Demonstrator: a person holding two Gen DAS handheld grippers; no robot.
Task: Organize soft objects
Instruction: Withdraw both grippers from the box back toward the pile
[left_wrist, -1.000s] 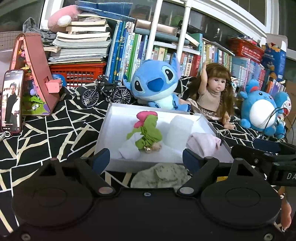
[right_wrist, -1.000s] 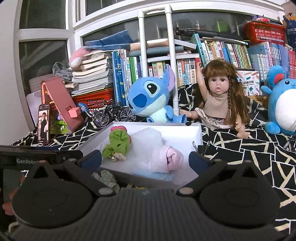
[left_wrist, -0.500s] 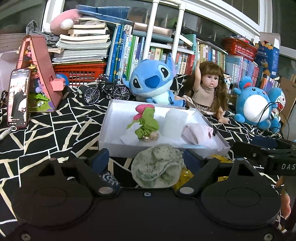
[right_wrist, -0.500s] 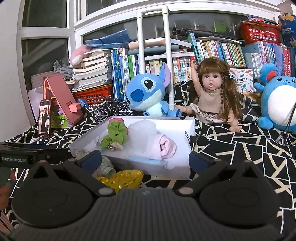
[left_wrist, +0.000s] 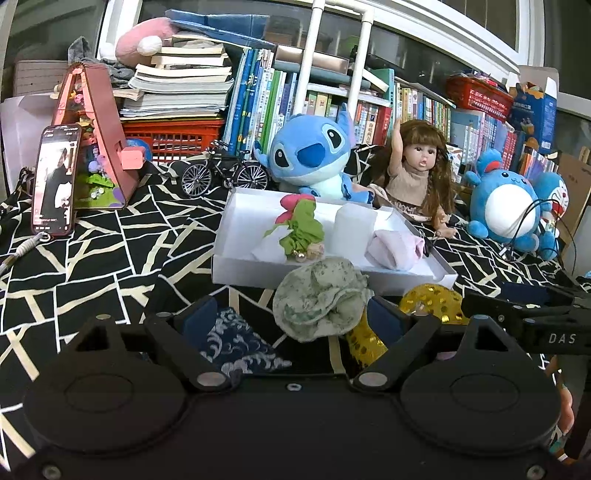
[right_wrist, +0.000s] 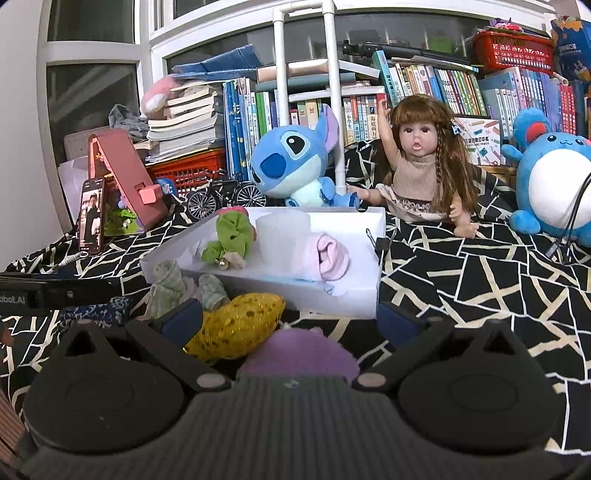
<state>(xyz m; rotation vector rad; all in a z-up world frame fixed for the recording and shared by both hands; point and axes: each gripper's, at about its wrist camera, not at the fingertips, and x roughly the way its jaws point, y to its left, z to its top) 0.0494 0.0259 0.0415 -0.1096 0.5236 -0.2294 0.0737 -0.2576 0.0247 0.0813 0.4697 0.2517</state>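
Note:
A white box (left_wrist: 251, 273) on the black patterned cloth holds a green scrunchie toy (left_wrist: 301, 229), a white roll (left_wrist: 351, 229) and a pink cloth (left_wrist: 395, 247). In front of it lie a pale green floral cloth (left_wrist: 317, 302), a gold sequined pouch (left_wrist: 432, 301) and a dark blue patterned cloth (left_wrist: 236, 339). My left gripper (left_wrist: 291, 319) is open, with the floral cloth loose between its fingers. In the right wrist view my right gripper (right_wrist: 288, 319) stands open over the gold pouch (right_wrist: 236, 328) and a purple soft thing (right_wrist: 299, 354). The pouch leans against its left finger.
Behind the box (right_wrist: 343, 299) sit a blue plush (left_wrist: 310, 158), a doll (left_wrist: 417, 173) and a round blue plush (left_wrist: 506, 206). A toy bicycle (left_wrist: 221, 177), a phone (left_wrist: 55, 184) and a pink stand (left_wrist: 96, 133) are at the left. Books fill the back.
Both grippers have drawn back from the box toward the near side. The floral cloth, gold pouch, blue cloth and purple thing have come into view in front of the box.

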